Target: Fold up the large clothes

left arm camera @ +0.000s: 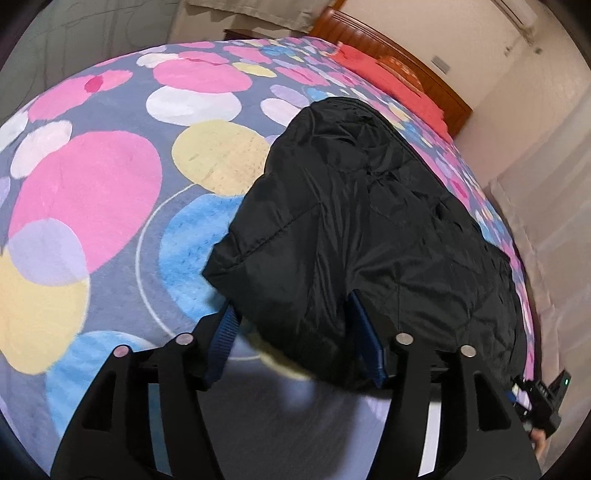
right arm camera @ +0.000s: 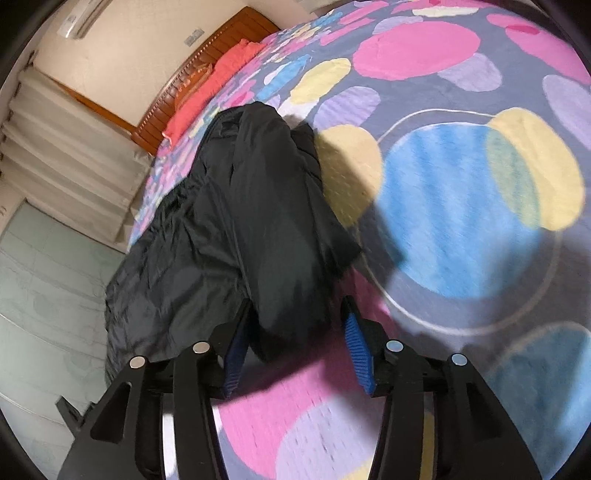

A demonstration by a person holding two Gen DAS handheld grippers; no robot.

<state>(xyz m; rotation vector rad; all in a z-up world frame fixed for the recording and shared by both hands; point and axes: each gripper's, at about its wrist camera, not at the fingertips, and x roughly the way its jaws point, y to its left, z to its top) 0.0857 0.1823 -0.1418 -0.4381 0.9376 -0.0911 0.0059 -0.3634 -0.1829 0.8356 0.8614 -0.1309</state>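
A large black padded jacket [left arm camera: 369, 221] lies on a bed with a grey blanket [left arm camera: 92, 184] printed with pink, blue and yellow circles. My left gripper [left arm camera: 291, 325] stands open, its blue-padded fingers [left arm camera: 225, 332] on either side of the jacket's near edge. In the right wrist view the jacket [right arm camera: 240, 206] is bunched lengthwise, and my right gripper [right arm camera: 295, 332] stands open around a hanging fold of it; the right pad [right arm camera: 356, 349] is clear of the cloth. The right gripper also shows at the left wrist view's lower right edge [left arm camera: 539, 402].
A wooden headboard [left arm camera: 406, 55] and a red pillow [left arm camera: 388, 81] are at the far end of the bed. The bed's edge drops to a pale tiled floor [right arm camera: 44, 277]. A cream wall with an air conditioner [right arm camera: 81, 18] stands behind.
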